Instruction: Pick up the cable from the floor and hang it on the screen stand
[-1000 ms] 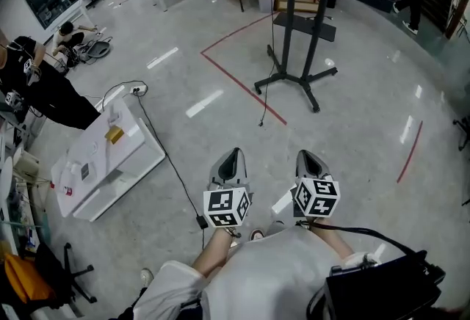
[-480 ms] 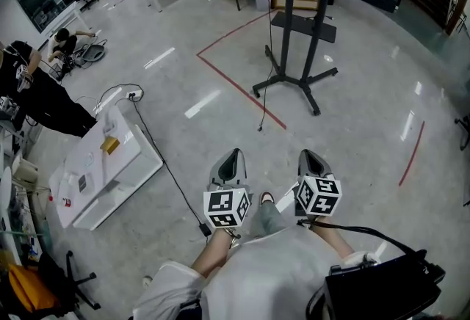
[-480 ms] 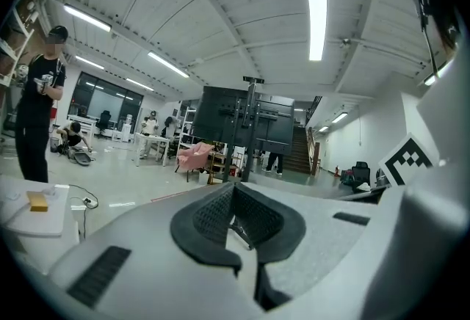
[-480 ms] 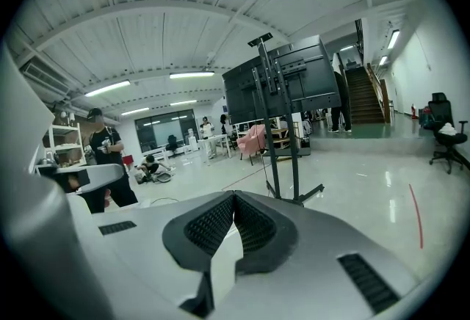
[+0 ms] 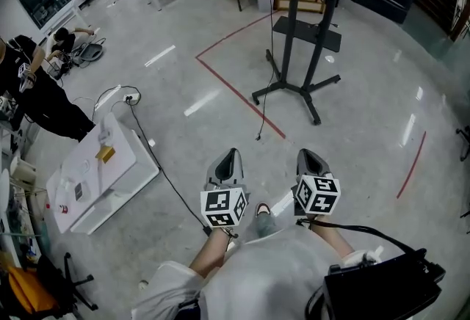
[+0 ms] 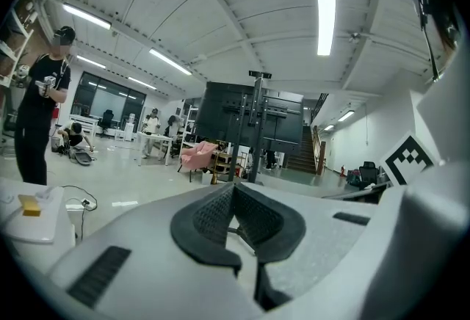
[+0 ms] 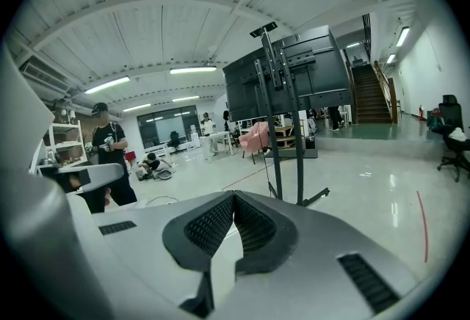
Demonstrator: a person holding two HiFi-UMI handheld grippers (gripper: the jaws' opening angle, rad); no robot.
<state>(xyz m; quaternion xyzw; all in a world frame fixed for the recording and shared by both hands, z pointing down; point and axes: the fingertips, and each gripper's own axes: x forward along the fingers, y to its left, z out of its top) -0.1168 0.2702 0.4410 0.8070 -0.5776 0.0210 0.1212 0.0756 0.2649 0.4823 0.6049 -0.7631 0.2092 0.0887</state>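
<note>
Cable (image 5: 259,128) not yet held. Left gripper (image 5: 233,153) and right gripper (image 5: 303,153) noted with jaws pressed together, nothing between, carried side by side ahead of body. Cable end seen trailing on floor ahead, just before screen stand (image 5: 297,80), well apart from both grippers. Cable end and stand base found lower in head view than one second ago: approach judged under way, pickup not begun.

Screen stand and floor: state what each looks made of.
Screen stand: probably painted metal, matte black; the slim straight posts and thin splayed legs suggest steel tube. Floor: likely polished concrete or a poured coating, grey and glossy; it mirrors the ceiling lights as bright streaks.
</note>
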